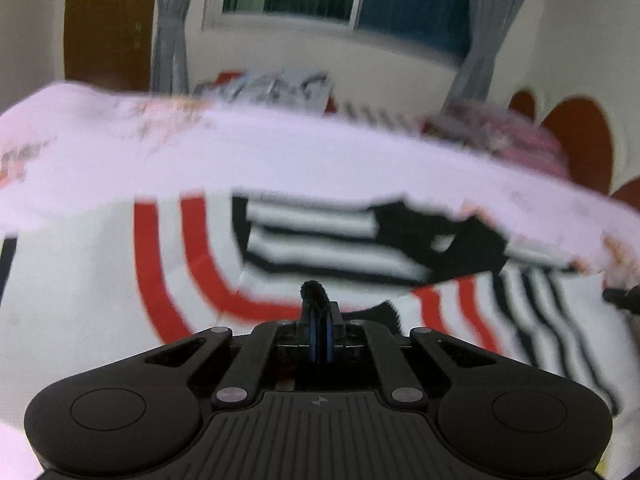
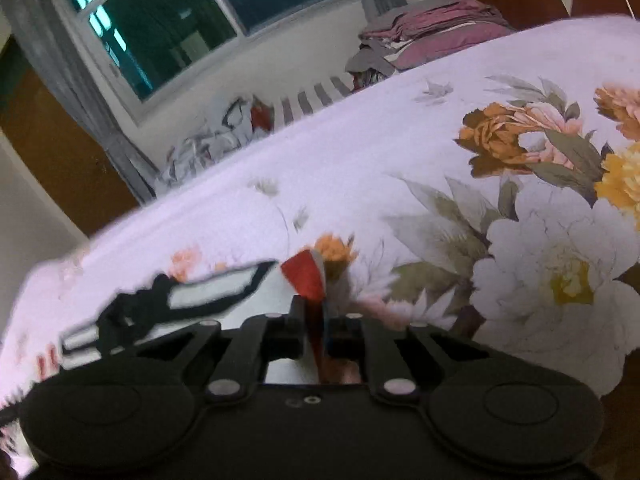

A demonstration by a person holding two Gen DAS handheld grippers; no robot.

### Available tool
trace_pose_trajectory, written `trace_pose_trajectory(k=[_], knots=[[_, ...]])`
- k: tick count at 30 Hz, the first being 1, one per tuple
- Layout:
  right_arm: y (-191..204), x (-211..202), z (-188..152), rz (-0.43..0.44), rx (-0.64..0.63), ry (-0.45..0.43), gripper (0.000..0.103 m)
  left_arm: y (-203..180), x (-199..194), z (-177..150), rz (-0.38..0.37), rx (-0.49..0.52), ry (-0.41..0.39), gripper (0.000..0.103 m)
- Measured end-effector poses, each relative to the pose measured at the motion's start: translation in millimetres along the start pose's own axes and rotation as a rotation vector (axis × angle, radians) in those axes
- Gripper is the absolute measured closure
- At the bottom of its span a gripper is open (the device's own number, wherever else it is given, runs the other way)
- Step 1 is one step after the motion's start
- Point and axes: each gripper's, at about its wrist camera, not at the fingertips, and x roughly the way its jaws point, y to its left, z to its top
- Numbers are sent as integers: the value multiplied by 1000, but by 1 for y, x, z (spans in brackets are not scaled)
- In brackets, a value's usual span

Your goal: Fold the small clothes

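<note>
Left wrist view: the left tool [image 1: 319, 308] is clenched, a dark scrap of cloth pinched at its tips. The small garment [image 1: 168, 264], white with red curved bands and black stripes, spreads on the bed's floral bedspread [image 1: 280, 152] just ahead.

Right wrist view: the right tool [image 2: 316, 312] grasps a red-and-white corner of the same garment [image 2: 306, 276], lifted over the bedspread [image 2: 360, 152]. To fold well, I judge both corners should travel level and together, keeping the cloth taut so edges meet squarely.
</note>
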Motion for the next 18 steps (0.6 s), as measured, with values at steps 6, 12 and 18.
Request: trace_pose_trajectory(k=[6, 12, 18], knots=[[2, -21, 4, -71, -17, -65, 68, -1, -8, 5, 119, 8, -28, 60], [47, -24, 1, 24, -249, -52, 76, -64, -7, 20, -86, 159, -43, 56], [35, 15, 17, -202, -259, -4, 68, -107, 42, 18, -42, 256, 69, 54]])
